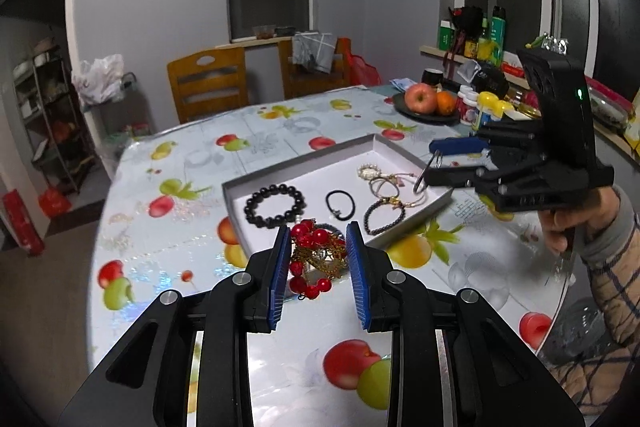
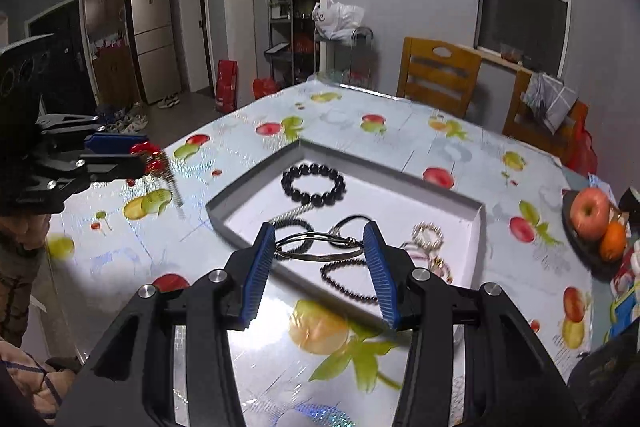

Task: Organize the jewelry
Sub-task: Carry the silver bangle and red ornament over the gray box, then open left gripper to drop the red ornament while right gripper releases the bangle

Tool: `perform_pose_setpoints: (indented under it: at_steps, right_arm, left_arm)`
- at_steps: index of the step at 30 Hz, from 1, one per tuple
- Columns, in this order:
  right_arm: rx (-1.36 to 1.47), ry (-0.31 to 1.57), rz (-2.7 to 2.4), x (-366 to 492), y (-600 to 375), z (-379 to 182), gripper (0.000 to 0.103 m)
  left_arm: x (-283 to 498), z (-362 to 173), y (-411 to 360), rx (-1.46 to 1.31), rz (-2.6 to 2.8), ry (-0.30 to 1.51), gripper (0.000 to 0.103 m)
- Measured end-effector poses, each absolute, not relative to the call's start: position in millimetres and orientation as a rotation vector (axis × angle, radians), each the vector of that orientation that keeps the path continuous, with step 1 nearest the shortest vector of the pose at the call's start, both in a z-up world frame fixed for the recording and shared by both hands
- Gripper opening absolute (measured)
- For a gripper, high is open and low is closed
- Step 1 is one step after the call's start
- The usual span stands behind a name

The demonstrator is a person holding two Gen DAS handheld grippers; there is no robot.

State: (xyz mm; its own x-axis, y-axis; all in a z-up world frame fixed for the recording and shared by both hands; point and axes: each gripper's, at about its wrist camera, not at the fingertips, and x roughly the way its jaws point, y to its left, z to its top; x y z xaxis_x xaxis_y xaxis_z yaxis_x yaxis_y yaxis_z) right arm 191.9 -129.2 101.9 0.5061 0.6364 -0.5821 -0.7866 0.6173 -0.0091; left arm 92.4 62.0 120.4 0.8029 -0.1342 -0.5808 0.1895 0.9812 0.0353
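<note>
A grey tray [image 1: 304,161] with a white floor lies on the fruit-print table. In it lie a black bead bracelet [image 1: 275,206], a black hair tie [image 1: 340,205], a dark bead bracelet [image 1: 384,217] and several thin bangles [image 1: 384,187]. My left gripper [image 1: 318,237] is shut on a red bead and gold chain piece [image 1: 316,255], held above the table by the tray's near edge. My right gripper [image 2: 320,241] is shut on a silver bangle [image 2: 320,247] above the tray [image 2: 478,227]. The right gripper also shows in the left wrist view [image 1: 434,163].
A dark plate with an apple [image 1: 420,98] and an orange stands at the far right of the table, beside bottles and jars [image 1: 486,107]. Two wooden chairs [image 1: 208,83] stand at the far side. The table edge runs along the left.
</note>
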Motion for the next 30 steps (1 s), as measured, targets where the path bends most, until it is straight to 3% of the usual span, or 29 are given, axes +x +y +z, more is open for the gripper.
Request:
perform_pose_setpoints:
  at_steps: [15,30]
  right_arm:
    - [-0.284,0.597,0.858,223,-125,104,0.046]
    - [-0.213,0.795,0.782,345,-71,45,0.046]
  left_arm:
    - [154,117,66,0.053,-0.209,0.656,0.030]
    - [241,43,90,-0.079,-0.147,0.778,0.030]
